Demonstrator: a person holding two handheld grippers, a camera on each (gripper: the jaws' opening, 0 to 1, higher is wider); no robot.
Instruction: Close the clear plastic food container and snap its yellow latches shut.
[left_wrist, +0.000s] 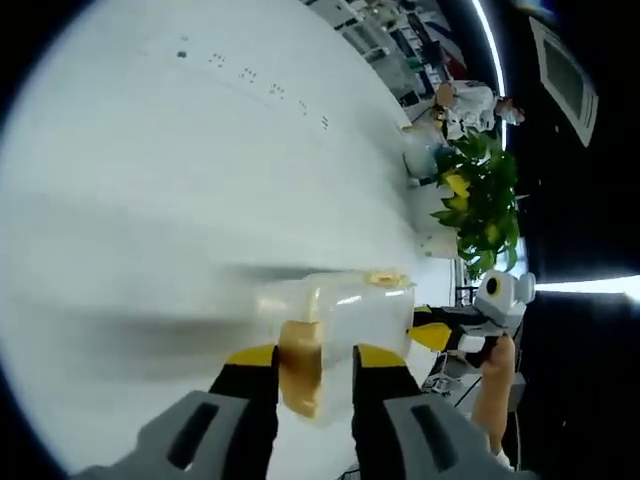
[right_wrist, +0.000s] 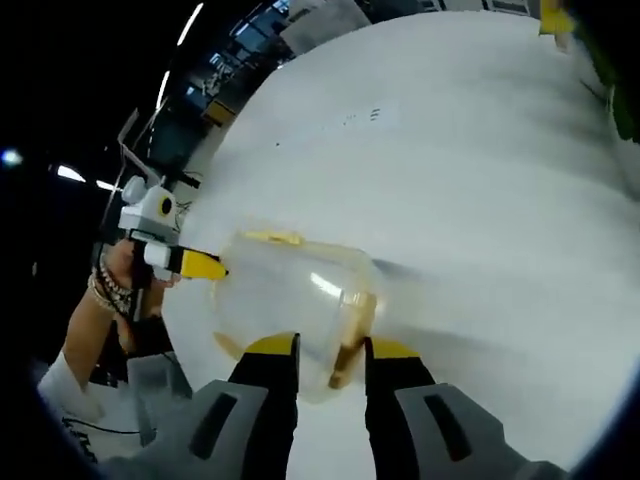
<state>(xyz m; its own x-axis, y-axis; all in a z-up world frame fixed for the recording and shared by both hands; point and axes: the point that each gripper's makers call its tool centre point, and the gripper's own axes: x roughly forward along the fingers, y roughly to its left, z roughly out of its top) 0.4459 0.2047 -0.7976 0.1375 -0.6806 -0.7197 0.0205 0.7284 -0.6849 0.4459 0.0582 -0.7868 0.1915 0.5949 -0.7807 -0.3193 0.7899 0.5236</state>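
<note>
The clear plastic container (left_wrist: 345, 305) lies on its side over the white table (left_wrist: 200, 180), blurred. Its near end, with a yellow latch (left_wrist: 300, 375), sits between the jaws of my left gripper (left_wrist: 315, 358), which look shut on it. My right gripper (left_wrist: 437, 335) touches the container's right end with its yellow tips. In the right gripper view the container (right_wrist: 290, 285) fills the lower middle. A thin yellow latch (right_wrist: 350, 340) stands between the jaws of my right gripper (right_wrist: 332, 348), which close on that edge. My left gripper (right_wrist: 200, 265) meets the container's left end.
A leafy green plant (left_wrist: 480, 200) with yellow leaves stands past the table's far edge, and a person (left_wrist: 465, 100) sits behind it. A hand (left_wrist: 490, 385) holds the right gripper; a wrist with bracelets (right_wrist: 110, 285) holds the left one. Broad white table (right_wrist: 450, 150) lies beyond the container.
</note>
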